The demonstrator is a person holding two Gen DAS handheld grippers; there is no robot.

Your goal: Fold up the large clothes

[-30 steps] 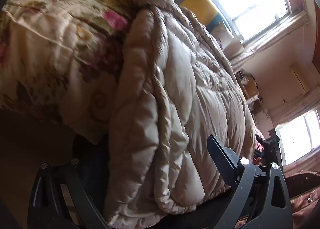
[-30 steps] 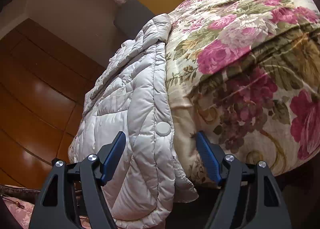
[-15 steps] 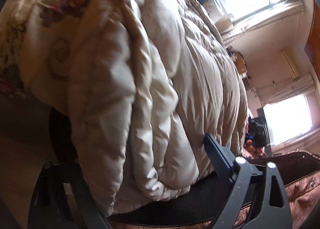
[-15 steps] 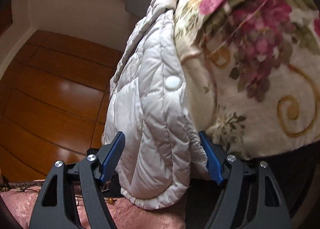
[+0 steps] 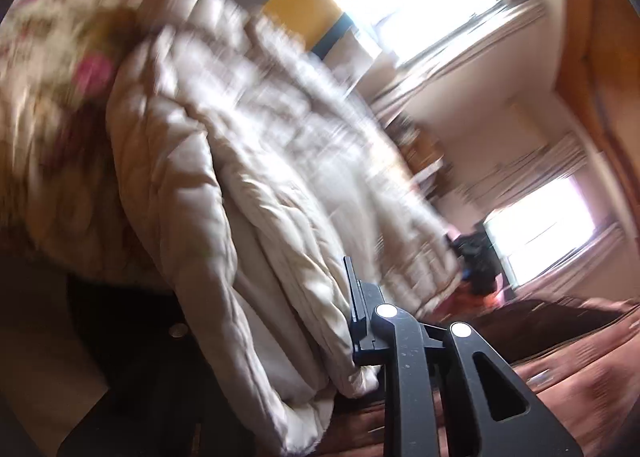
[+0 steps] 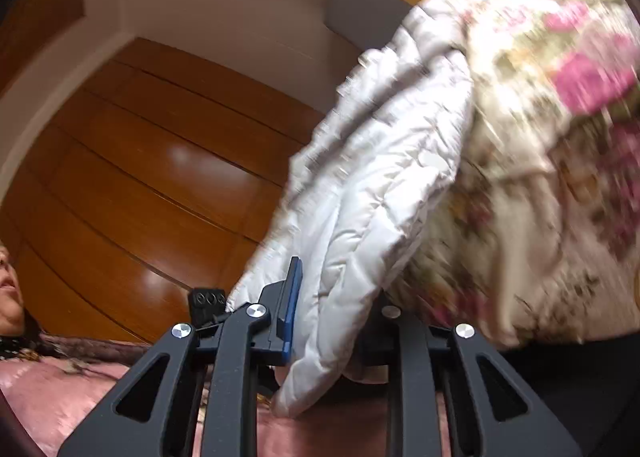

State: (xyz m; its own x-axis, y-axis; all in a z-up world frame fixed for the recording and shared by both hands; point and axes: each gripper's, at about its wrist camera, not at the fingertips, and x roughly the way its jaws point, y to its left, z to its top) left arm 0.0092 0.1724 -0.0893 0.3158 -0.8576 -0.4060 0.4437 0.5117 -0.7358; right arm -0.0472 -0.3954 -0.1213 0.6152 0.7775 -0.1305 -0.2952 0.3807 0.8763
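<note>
the floral quilt [image 6: 540, 161] is the biggest thing here, a single puffy mass filling the 1 to 4 o'clock side of the right wrist view and the 9 to 11 o'clock corner of the left one. draped against it hangs one quilted down jacket [image 5: 224, 185], pale cream with a satin sheen, its hem end reaching down to 6 o'clock in both views. it looks light, soft and air-filled, likely to spring back and slide on its slick shell, so a hold wants a deep bite on the bunched hem or a stitched seam, not the smooth panels. the right gripper [image 6: 340, 321] has its two jaws closed in, pinching a thick fold of the jacket's edge. the left gripper [image 5: 280, 329] shows only one finger [image 5: 360, 321], pressed against the layered hem; the other is hidden behind the fabric, so i cannot tell its grip. one round snap [image 6: 430, 161] shows on the jacket, small and blurred.
</note>
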